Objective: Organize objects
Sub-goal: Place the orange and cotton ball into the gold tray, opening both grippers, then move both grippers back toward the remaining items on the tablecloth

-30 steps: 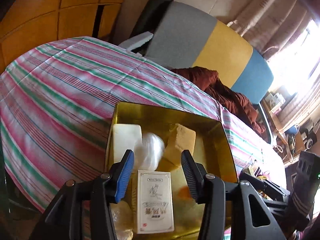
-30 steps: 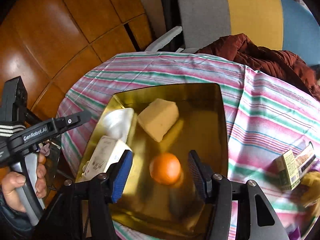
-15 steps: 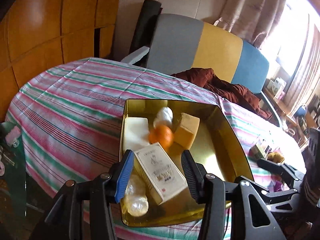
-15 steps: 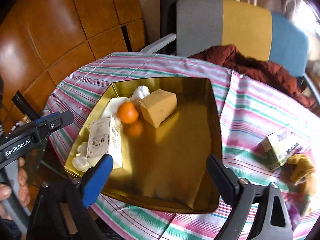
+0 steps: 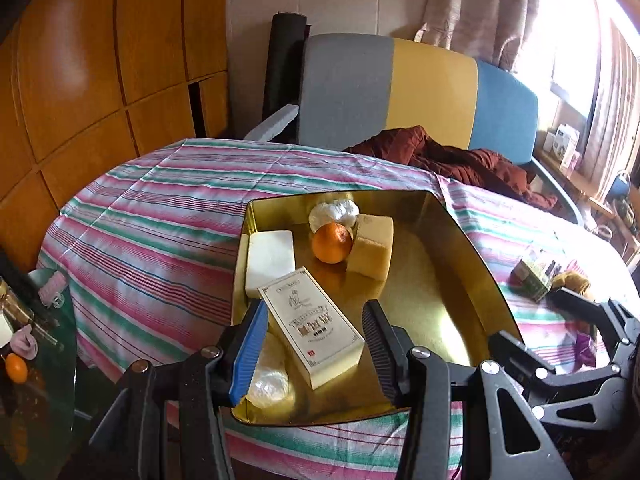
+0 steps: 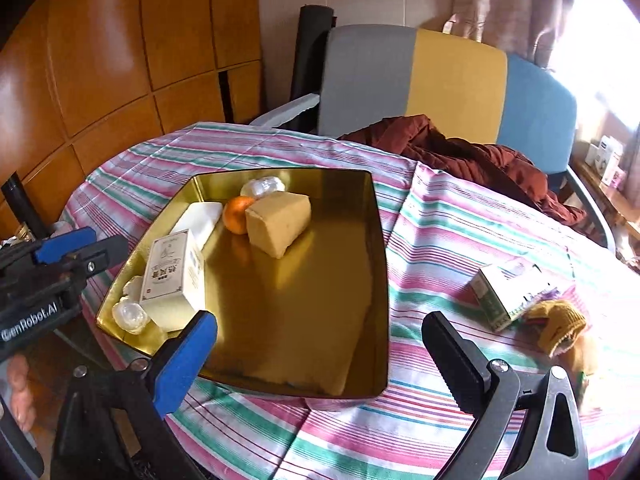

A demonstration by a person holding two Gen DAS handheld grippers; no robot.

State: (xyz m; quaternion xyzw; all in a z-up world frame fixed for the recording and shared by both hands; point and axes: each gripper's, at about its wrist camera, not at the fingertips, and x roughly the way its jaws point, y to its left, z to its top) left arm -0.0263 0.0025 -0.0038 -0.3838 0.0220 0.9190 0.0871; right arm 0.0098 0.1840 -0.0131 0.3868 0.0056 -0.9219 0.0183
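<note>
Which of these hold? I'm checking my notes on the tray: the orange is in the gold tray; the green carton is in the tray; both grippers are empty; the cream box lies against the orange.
1. The orange is in the gold tray: true.
2. The green carton is in the tray: false, it lies on the striped cloth.
3. The left gripper and right gripper are empty: true.
4. The cream box lies against the orange: false, they are apart.

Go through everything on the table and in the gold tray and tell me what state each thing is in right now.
Gold tray: open-topped, right half bare.
Orange: in the tray, against the yellow sponge.
Cream box: closed, propped on a wrapped item.
White block: flat in the tray.
Green carton: lying on the tablecloth, outside the tray.
Left gripper: open, empty.
Right gripper: open, empty.
</note>
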